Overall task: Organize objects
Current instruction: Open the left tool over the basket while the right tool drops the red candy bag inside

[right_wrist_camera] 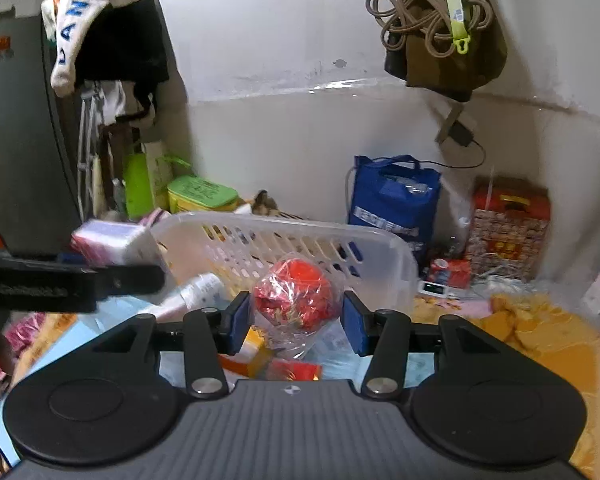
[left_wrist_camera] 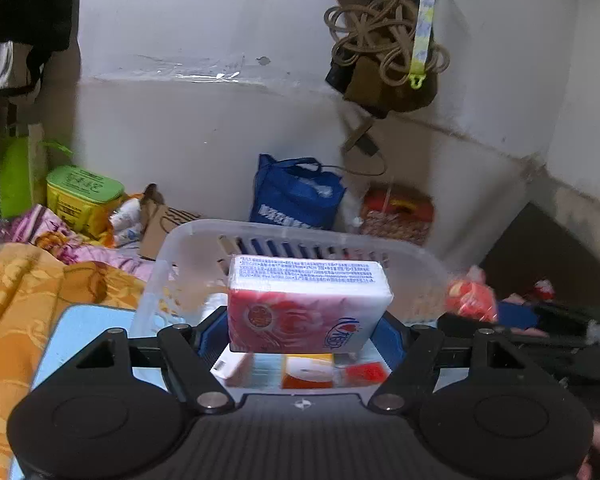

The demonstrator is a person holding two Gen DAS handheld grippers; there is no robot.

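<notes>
My left gripper [left_wrist_camera: 302, 328] is shut on a pink and white tissue pack [left_wrist_camera: 306, 304] and holds it over the clear plastic basket [left_wrist_camera: 260, 230]. My right gripper [right_wrist_camera: 296, 320] is shut on a red ball wrapped in crinkly plastic [right_wrist_camera: 296, 300], held over the same basket [right_wrist_camera: 380, 240]. In the basket lie a white bottle [right_wrist_camera: 192, 292], an orange box [left_wrist_camera: 308, 372] and red packets [left_wrist_camera: 364, 372]. The left gripper with the tissue pack [right_wrist_camera: 112, 244] shows at the left of the right wrist view; the red ball [left_wrist_camera: 472, 296] shows at the right of the left wrist view.
The basket stands on a light blue surface [left_wrist_camera: 84, 332] over an orange blanket [left_wrist_camera: 20, 300]. Behind it are a blue bag [left_wrist_camera: 296, 192], a green-lidded tub [left_wrist_camera: 84, 192], a red gift box [right_wrist_camera: 508, 224] and a white wall. A rope bundle and bag [right_wrist_camera: 440, 28] hang above.
</notes>
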